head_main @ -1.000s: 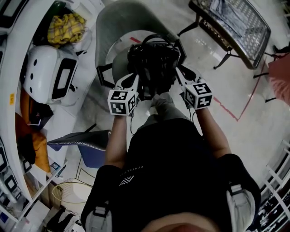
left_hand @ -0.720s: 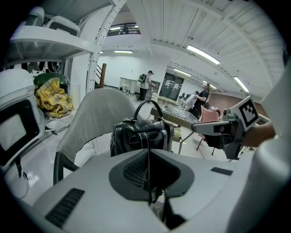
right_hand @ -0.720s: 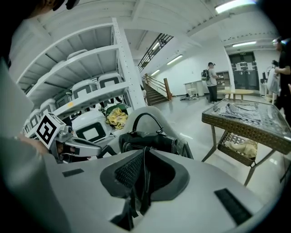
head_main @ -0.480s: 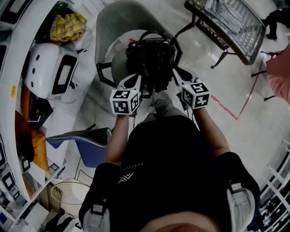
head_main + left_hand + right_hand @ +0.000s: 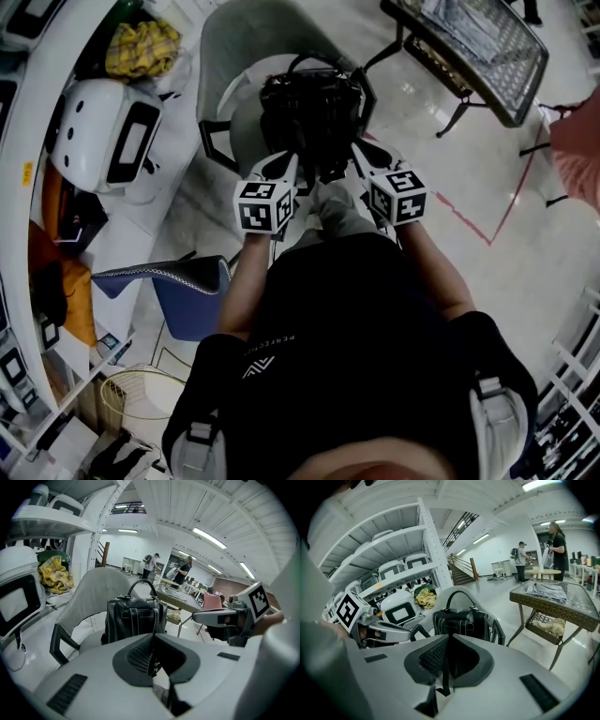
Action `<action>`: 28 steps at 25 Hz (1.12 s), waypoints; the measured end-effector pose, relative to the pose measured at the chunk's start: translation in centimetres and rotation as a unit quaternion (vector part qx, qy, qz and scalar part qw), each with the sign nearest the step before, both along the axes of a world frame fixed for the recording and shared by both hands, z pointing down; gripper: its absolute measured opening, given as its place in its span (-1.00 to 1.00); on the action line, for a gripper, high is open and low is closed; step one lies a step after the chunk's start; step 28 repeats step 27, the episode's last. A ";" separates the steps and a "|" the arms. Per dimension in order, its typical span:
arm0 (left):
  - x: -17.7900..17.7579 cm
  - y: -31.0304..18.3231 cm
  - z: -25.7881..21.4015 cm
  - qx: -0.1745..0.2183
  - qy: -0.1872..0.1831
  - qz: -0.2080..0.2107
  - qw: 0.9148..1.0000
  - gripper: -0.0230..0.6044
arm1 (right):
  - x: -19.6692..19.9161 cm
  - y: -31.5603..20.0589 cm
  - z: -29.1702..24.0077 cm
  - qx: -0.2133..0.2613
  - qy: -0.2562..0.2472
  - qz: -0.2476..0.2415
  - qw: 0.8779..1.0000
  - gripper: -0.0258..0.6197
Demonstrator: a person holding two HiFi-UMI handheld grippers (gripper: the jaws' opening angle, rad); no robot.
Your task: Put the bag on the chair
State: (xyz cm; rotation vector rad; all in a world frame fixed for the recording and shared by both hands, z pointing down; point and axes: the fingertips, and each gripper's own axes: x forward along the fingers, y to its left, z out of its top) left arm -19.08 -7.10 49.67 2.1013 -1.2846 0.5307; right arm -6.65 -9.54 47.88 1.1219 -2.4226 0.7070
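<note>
A black backpack (image 5: pixel 314 112) with white stitching stands upright on the seat of the grey shell chair (image 5: pixel 239 42). Both grippers are just in front of it. My left gripper (image 5: pixel 291 167) is shut on a thin black strap of the bag, and my right gripper (image 5: pixel 359 150) is shut on another strap. In the left gripper view the bag (image 5: pixel 133 620) rises straight beyond the closed jaws (image 5: pixel 152 660), with the chair back (image 5: pixel 96 592) behind it. The right gripper view shows the bag (image 5: pixel 461 620) and a strap hanging from its closed jaws (image 5: pixel 445 660).
A wicker table with a glass top (image 5: pixel 478 47) stands to the right of the chair. White shelving to the left holds a white helmet-like unit (image 5: pixel 103 141) and a yellow cloth (image 5: pixel 136 52). A blue seat (image 5: pixel 178 291) is near my left side. People stand far off (image 5: pixel 183 571).
Both grippers and the bag have moved forward, up the picture, further over the chair seat. The jaws stay closed.
</note>
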 end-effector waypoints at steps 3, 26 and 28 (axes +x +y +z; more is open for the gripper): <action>-0.1 0.8 0.3 -0.009 -0.002 -0.003 1.000 -0.87 | -0.4 0.6 0.1 -0.002 0.000 -0.008 1.000 -0.77; -1.3 2.2 1.5 -0.026 -0.021 -0.005 0.999 -0.87 | -1.3 1.3 0.7 -0.009 0.000 -0.017 1.000 -0.77; -1.3 2.2 1.7 -0.028 -0.021 -0.006 0.999 -0.87 | -1.3 1.3 0.8 -0.009 0.001 -0.018 1.000 -0.78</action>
